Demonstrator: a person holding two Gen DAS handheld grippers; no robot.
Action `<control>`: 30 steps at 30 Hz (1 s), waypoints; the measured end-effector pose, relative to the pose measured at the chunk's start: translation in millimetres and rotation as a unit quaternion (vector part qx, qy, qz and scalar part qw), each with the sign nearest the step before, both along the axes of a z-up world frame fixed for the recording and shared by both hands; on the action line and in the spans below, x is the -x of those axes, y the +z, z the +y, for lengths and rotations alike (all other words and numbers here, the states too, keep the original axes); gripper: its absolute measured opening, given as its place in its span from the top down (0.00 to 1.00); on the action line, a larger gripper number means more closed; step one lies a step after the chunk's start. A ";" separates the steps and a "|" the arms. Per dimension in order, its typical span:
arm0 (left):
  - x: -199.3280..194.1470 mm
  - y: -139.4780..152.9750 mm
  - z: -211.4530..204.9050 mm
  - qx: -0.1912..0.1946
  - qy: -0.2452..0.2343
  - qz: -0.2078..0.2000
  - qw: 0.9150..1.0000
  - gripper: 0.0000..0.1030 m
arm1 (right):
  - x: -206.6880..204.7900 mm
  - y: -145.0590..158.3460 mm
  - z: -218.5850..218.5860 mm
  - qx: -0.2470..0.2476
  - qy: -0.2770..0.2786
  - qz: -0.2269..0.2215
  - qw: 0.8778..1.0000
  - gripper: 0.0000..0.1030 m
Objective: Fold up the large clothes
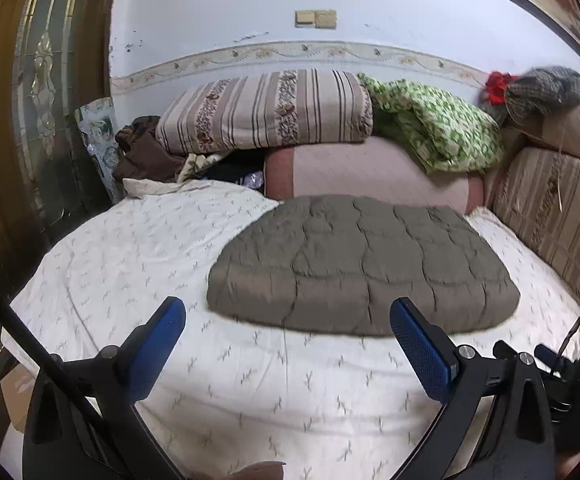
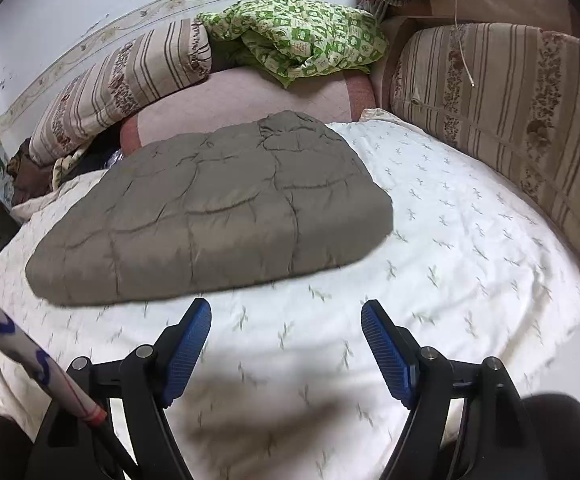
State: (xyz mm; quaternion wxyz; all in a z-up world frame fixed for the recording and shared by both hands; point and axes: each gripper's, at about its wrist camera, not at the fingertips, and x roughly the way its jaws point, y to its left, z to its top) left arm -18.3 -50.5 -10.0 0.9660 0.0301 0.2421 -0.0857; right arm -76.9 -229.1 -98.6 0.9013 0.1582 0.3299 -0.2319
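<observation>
Covering the bed, a white sheet (image 1: 138,240) carries the grey quilted garment (image 1: 362,264), lying as a compact rectangle mid-bed, apparently already folded. Left gripper (image 1: 288,328) and right gripper (image 2: 286,320) hover just short of it, jaws apart, empty. Only the left view shows the door (image 1: 38,92).

Behind your white-sheeted bed (image 1: 130,240), a pale wall (image 1: 210,8) carries a floral border (image 1: 290,54), with a glazed wooden door (image 1: 46,80) left of it.

Quilted garment (image 1: 364,264) grey-brown; sheet (image 1: 130,248) white, sprig print; blanket (image 1: 434,128) green, possibly floral.
</observation>
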 end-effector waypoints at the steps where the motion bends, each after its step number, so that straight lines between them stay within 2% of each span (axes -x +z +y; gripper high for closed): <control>1: 3.7 -2.8 -0.8 -0.005 -0.006 0.007 1.000 0.01 | 3.7 1.0 4.4 0.006 0.002 0.003 1.000 0.20; 6: 14.4 -16.3 -5.0 -0.028 -0.021 0.045 0.998 0.01 | 16.3 3.2 21.8 0.021 0.015 0.028 0.999 0.19; 13: 25.6 -31.6 -5.5 -0.036 -0.025 0.073 0.996 0.01 | 32.5 3.1 35.3 0.035 0.018 0.070 0.997 0.18; 17: 28.0 -32.7 -4.9 -0.032 -0.029 0.081 0.996 0.01 | 42.4 9.6 37.4 0.030 0.011 0.077 0.997 0.18; 22: 26.7 -32.4 -0.2 -0.022 -0.028 0.088 0.995 0.01 | 49.0 16.8 48.8 0.064 0.004 0.087 0.994 0.18; 30: 25.0 -35.1 8.4 -0.010 -0.025 0.101 0.994 0.01 | 49.4 28.4 59.8 0.091 0.005 0.089 0.992 0.16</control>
